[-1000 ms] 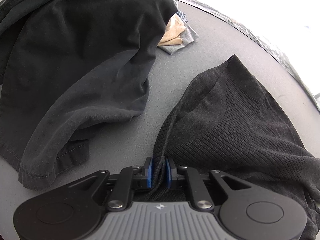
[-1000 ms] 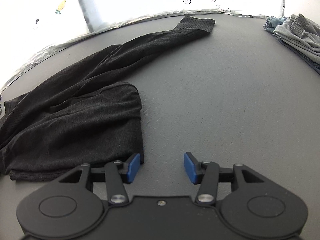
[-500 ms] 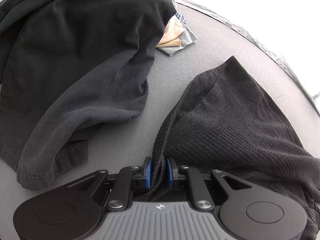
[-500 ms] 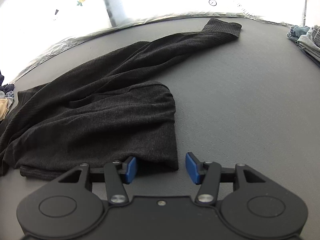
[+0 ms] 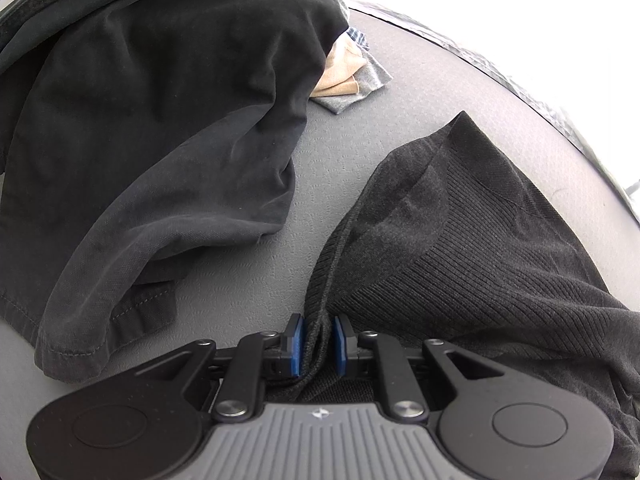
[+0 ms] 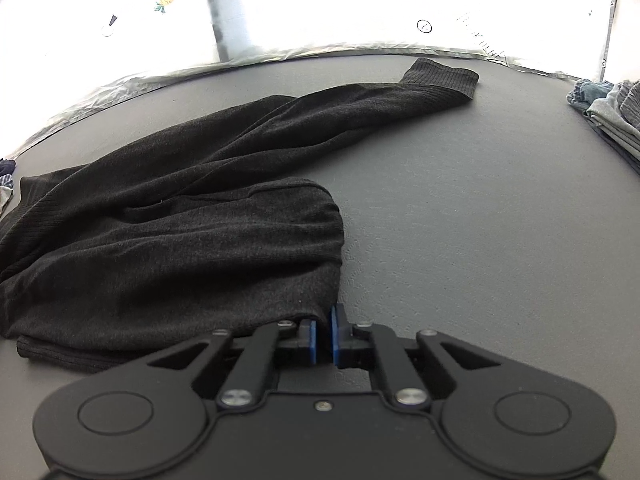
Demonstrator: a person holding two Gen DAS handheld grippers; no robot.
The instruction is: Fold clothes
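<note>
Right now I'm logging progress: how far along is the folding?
Early. Done: a folded stack sits at the table's right edge. In hand: both the left gripper and right gripper pinch the dark sweater's edge. Left: its sleeve lies stretched out, and black trousers remain heaped.

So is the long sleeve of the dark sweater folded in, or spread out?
Spread out. The sleeve lies stretched across the table, its ribbed cuff far from the body.

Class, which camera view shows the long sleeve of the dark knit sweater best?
The right wrist view: the sleeve lies stretched across the grey table, ribbed cuff included. The left wrist view shows only the sweater's ribbed body and the edge pinched in the left hand-held gripper, no sleeve.
</note>
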